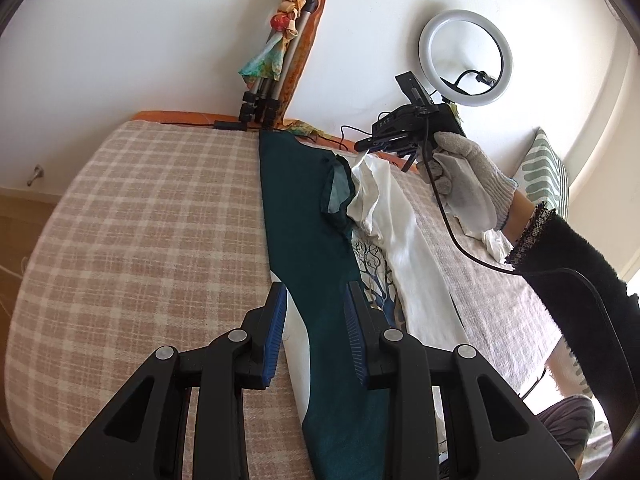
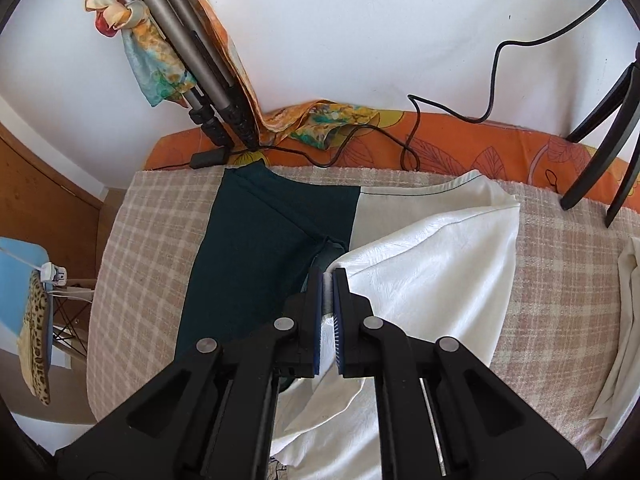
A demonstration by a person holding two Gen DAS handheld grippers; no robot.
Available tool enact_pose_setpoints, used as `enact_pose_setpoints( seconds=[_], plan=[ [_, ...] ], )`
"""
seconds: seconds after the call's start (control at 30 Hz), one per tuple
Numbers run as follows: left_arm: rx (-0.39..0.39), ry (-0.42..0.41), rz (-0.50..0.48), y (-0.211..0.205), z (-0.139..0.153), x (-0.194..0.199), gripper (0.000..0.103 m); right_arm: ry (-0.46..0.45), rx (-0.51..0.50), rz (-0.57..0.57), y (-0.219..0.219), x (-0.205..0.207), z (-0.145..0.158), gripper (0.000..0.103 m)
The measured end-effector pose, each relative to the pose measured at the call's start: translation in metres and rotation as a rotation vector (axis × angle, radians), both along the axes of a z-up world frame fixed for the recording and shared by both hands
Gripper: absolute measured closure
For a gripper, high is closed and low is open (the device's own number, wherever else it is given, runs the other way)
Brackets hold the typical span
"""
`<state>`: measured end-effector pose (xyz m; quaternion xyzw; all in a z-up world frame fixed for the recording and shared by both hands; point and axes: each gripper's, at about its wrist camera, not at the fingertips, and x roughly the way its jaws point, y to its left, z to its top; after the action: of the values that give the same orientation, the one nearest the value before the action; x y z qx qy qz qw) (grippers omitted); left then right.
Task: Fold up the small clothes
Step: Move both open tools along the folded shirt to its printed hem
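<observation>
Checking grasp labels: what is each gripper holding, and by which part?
Right gripper is shut on the white cloth, pinching a raised fold at its left edge. Left gripper holds nothing; its jaws stand apart over the green garment.

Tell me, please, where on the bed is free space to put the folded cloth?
Free: checked blanket left of the green garment. A smaller strip lies right of the white cloth, before another white cloth. Crowded: the far edge, with tripod and cables.

My left gripper [image 1: 316,300] points downward, jaws partly apart, pads pressing nothing. My right gripper [image 2: 328,280], held by my gloved right hand [image 1: 468,184], tilts steeply down, jaws pinched together on white cloth [image 2: 420,272].
</observation>
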<state>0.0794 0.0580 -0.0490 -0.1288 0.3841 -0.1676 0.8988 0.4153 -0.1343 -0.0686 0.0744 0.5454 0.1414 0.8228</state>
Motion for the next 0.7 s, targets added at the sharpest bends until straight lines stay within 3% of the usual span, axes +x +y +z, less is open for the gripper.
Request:
enact_pose_setpoints(
  seconds=[0.2,0.33,0.37,0.53,0.7],
  plan=[
    [0.011,0.016,0.022,0.003,-0.005,0.003,0.075,-0.003,-0.005,0.041,0.031,0.016,-0.013,0.095],
    [0.012,0.017,0.036,0.007,-0.008,0.002,0.075,-0.036,0.102,0.029,0.022,0.012,0.005,0.067],
    [0.010,0.024,0.037,0.007,-0.009,0.002,0.075,-0.053,0.112,0.024,0.018,0.008,0.012,0.064],
    [-0.018,0.067,0.028,0.009,-0.013,-0.001,0.075,-0.117,0.108,-0.008,-0.012,-0.030,0.046,0.064],
    [-0.053,0.126,0.021,0.011,-0.022,-0.009,0.075,-0.173,0.037,-0.047,-0.046,-0.090,0.074,0.064]
  ],
)
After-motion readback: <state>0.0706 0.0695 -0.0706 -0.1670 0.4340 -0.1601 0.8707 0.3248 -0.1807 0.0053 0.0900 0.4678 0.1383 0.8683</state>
